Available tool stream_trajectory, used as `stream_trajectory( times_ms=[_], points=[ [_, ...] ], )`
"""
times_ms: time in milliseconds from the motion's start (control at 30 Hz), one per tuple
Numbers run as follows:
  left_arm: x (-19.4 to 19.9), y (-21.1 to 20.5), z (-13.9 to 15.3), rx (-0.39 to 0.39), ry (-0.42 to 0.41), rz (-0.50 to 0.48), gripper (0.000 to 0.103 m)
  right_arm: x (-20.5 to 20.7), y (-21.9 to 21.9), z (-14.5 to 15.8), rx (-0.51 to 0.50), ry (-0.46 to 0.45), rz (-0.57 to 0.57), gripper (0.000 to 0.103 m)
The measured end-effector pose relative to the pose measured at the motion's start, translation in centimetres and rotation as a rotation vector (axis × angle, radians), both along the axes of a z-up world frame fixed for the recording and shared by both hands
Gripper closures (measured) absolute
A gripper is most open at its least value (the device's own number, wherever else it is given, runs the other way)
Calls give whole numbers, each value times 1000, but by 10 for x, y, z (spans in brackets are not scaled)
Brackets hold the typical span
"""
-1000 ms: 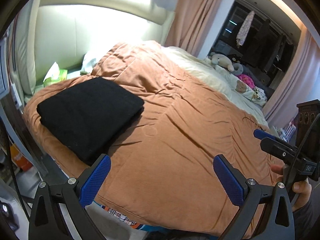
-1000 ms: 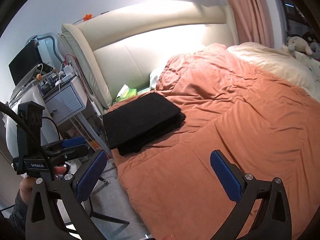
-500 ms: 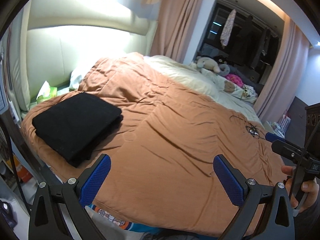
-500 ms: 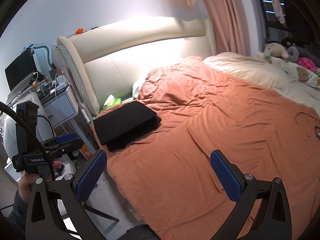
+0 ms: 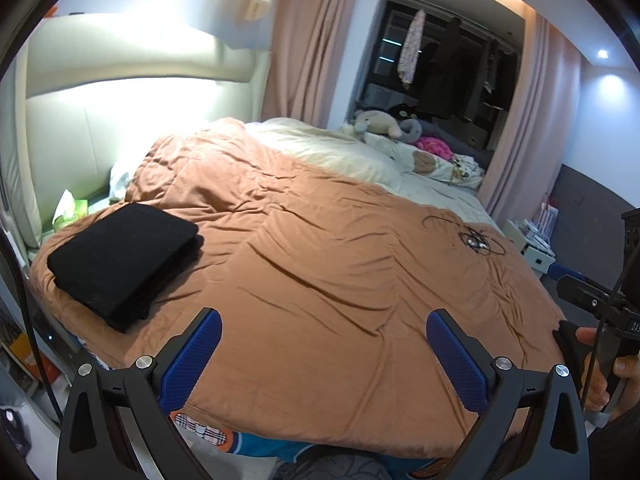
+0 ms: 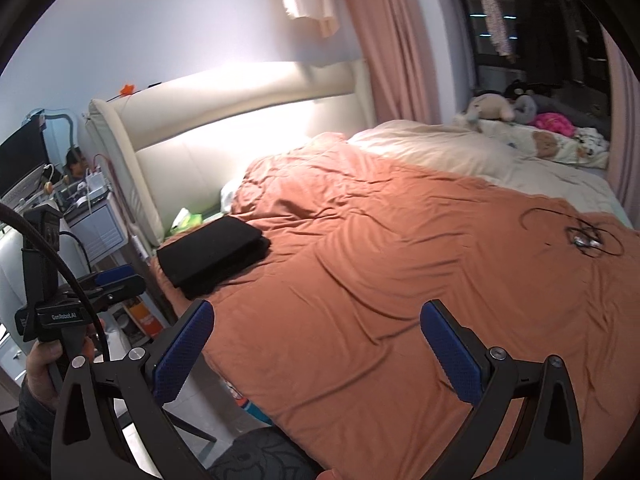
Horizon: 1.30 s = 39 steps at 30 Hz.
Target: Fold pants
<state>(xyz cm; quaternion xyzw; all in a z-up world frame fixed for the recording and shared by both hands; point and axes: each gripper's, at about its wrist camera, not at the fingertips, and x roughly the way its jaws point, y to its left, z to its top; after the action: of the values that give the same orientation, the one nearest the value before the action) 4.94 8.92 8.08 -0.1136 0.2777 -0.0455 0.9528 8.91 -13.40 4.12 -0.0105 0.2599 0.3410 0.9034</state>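
Observation:
Black pants lie folded into a neat rectangle on the near left corner of the orange duvet. They also show in the right wrist view. My left gripper is open and empty, well back from the bed's near edge and to the right of the pants. My right gripper is open and empty, above the bed's near edge, further right. Each gripper shows at the edge of the other's view.
A tangled black cable lies on the duvet at the right. Cream bedding and soft toys are at the far side. A padded headboard and a nightstand stand at the left.
Both grippers have pulled back and tilted up, away from the folded pants. The pants look smaller and more of the room shows. Both stayed open.

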Motion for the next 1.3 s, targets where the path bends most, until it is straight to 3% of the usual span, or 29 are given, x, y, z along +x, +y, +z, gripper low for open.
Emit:
stream_trajectory(
  times_ms=[367, 800, 1033, 1300],
  points=[
    [-26, -43, 0, 12, -36, -74, 0, -59, -39, -7, -7, -24, -142, 0],
    [-62, -87, -5, 25, -74, -154, 0, -109, -57, -23, -8, -28, -258, 0],
    [-85, -96, -8, 33, -94, -157, 0, -134, -59, -31, -20, -37, -302, 0],
    [-112, -103, -19, 95, -113, -128, 0, -156, -62, -49, -11, -38, -320, 0]
  ],
)
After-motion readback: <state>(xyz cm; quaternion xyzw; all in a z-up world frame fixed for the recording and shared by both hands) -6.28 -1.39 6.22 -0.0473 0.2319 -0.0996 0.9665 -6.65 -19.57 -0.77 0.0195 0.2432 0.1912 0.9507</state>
